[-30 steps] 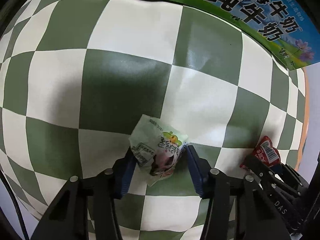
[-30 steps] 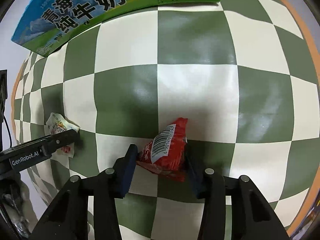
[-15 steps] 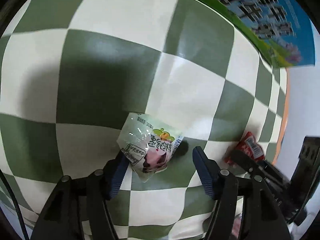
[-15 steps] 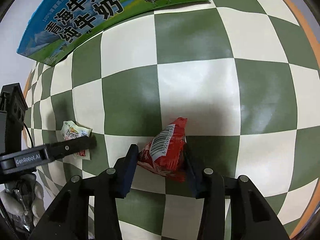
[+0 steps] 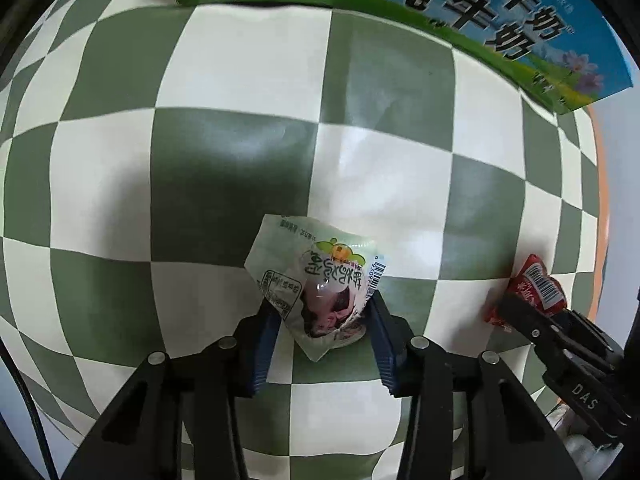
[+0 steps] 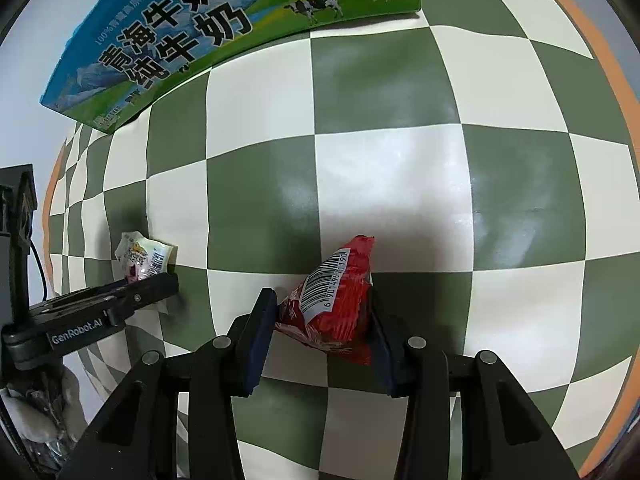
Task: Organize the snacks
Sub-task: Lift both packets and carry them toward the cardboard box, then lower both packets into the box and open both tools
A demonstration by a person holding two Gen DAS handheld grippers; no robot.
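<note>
My left gripper (image 5: 322,312) is shut on a pale green snack packet (image 5: 320,284) above the green-and-white checked tablecloth (image 5: 240,160). My right gripper (image 6: 322,306) is shut on a red snack packet (image 6: 336,296) with a barcode. In the left wrist view the red packet (image 5: 538,290) and the right gripper (image 5: 520,312) show at the right edge. In the right wrist view the green packet (image 6: 142,256) and the left gripper (image 6: 152,284) show at the left.
A blue-and-green milk carton box (image 5: 440,12) lies at the far side of the cloth; it also shows in the right wrist view (image 6: 208,28). The cloth has an orange border (image 6: 616,92) at the right edge.
The left gripper's fingers, spread half a second ago, have closed on the green packet, and it has swung back toward the milk box. The right gripper has moved slightly nearer the box with the red packet.
</note>
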